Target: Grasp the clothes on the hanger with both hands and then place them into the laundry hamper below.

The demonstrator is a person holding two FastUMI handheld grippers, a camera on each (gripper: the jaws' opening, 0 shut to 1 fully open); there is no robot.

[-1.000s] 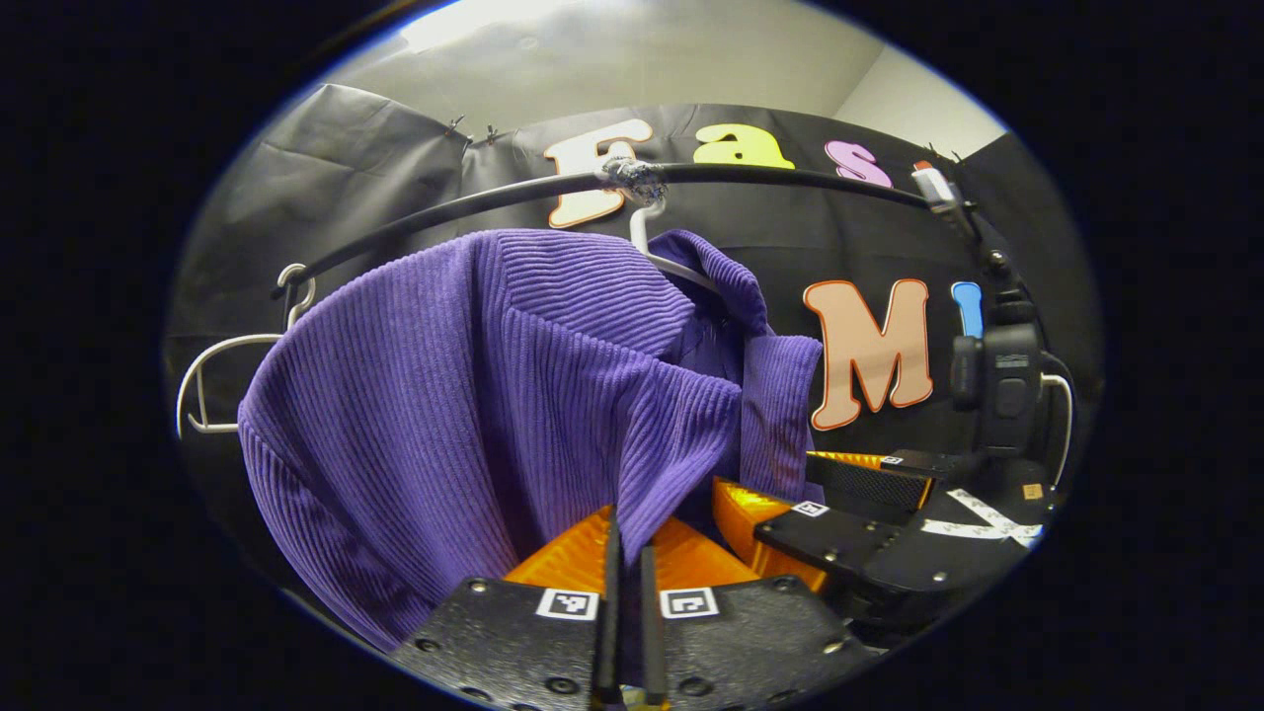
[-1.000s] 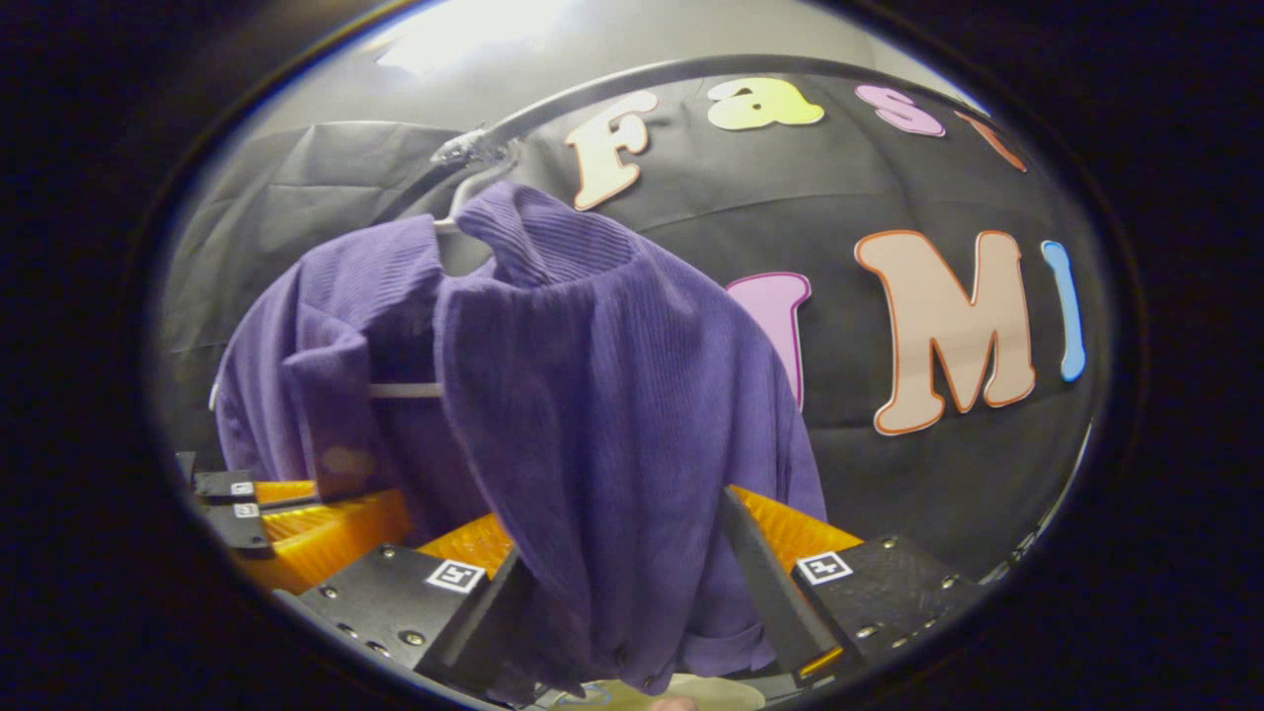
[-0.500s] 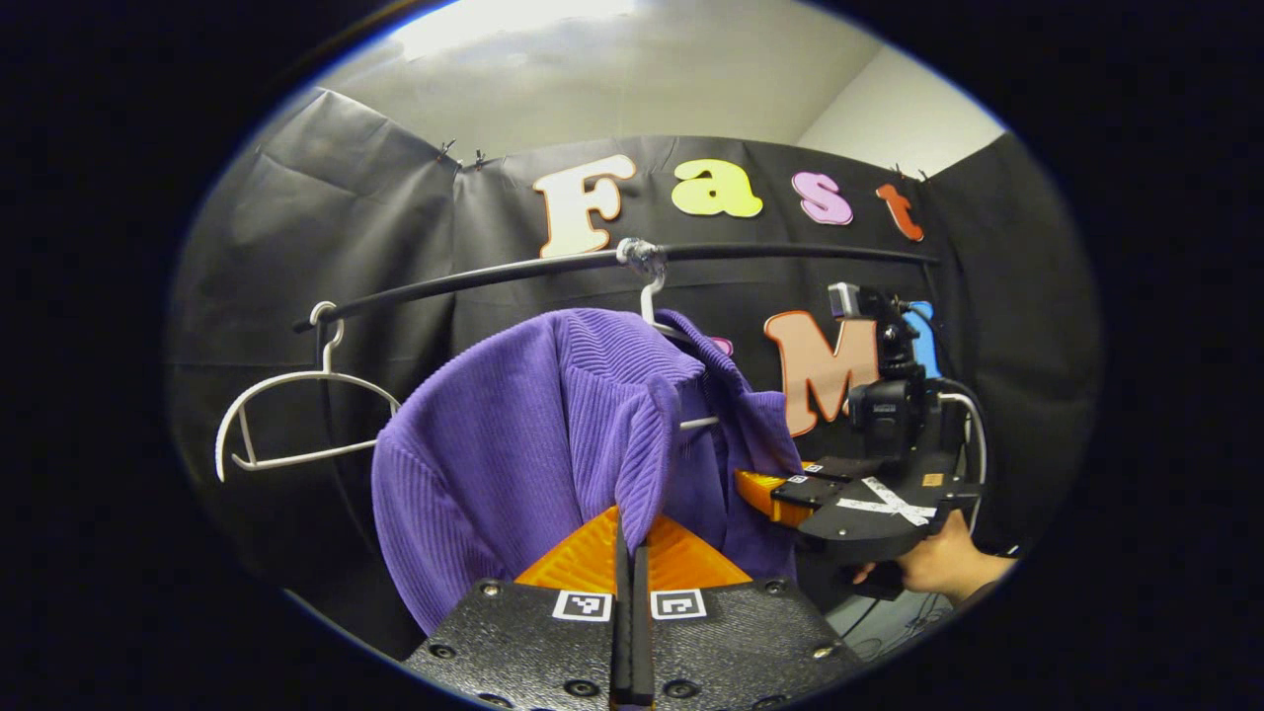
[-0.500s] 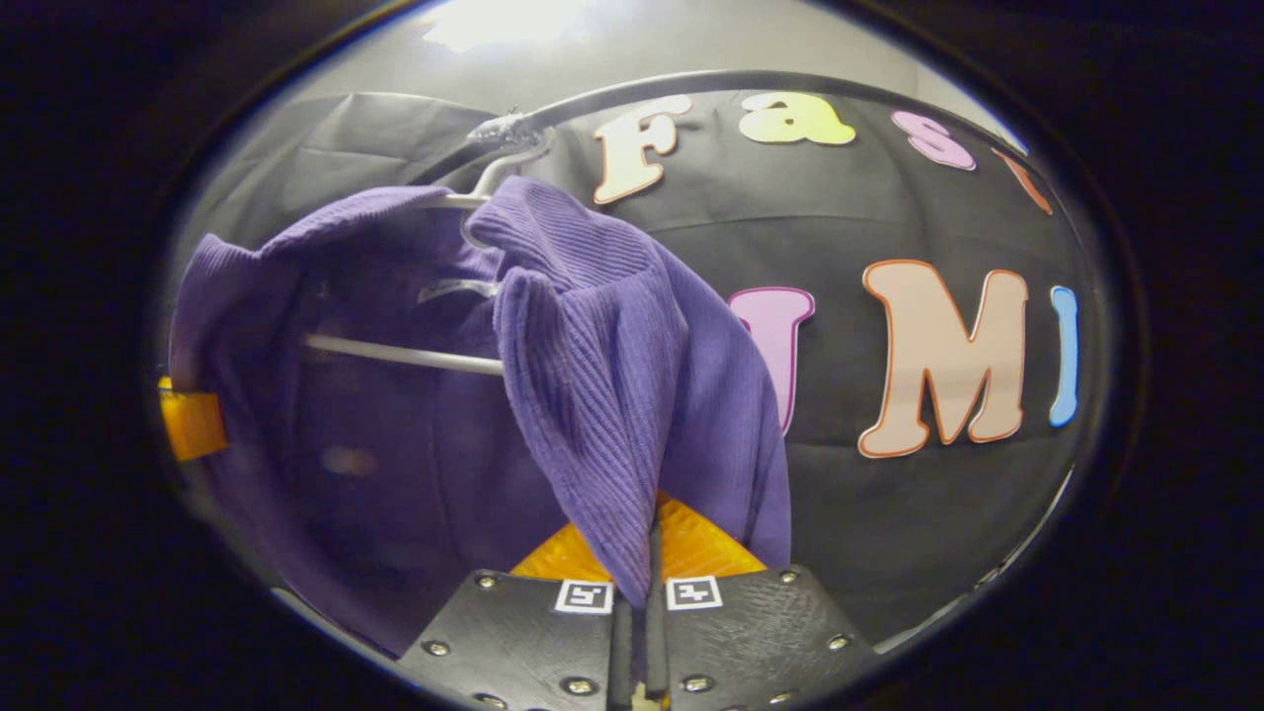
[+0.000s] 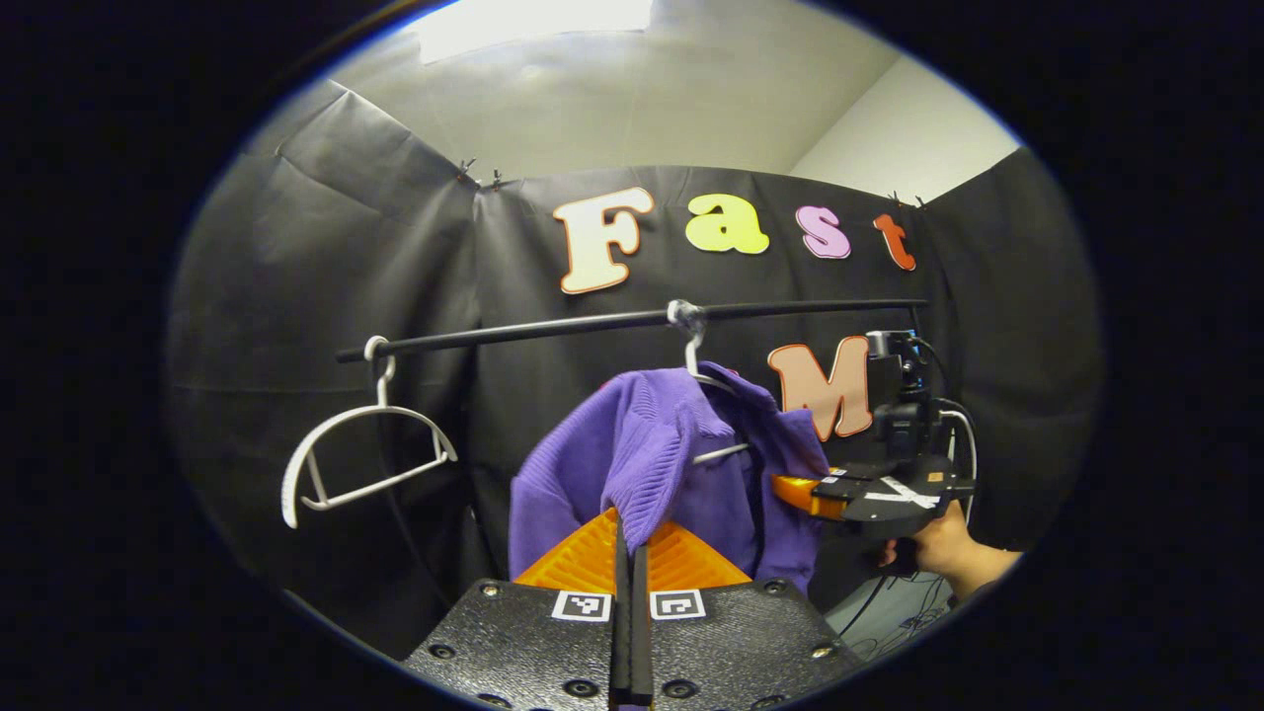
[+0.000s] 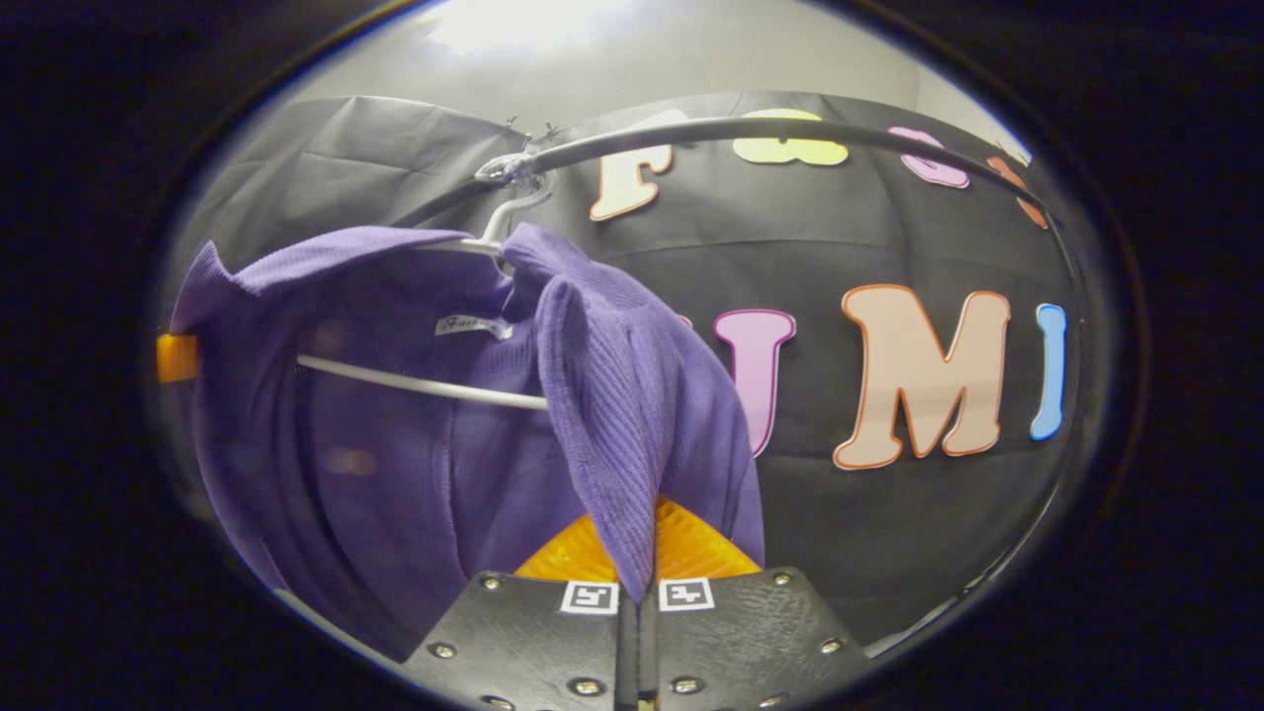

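Both grippers, left gripper (image 5: 628, 553) and right gripper (image 6: 640, 563), have jaws clenched on the purple sweater (image 5: 681, 484), at 12 o'clock on its hanger (image 6: 464, 385); next, slip it off and lower it into the hamper

Black rail (image 5: 553, 327), purple sweater's hanger (image 5: 703, 367), bare white hanger (image 5: 360, 454)

Ceiling light (image 5: 533, 15) glares at top of both views. Booth below dim. Fisheye bends the rail (image 6: 790, 128). Right gripper view softer, darker at left edge.
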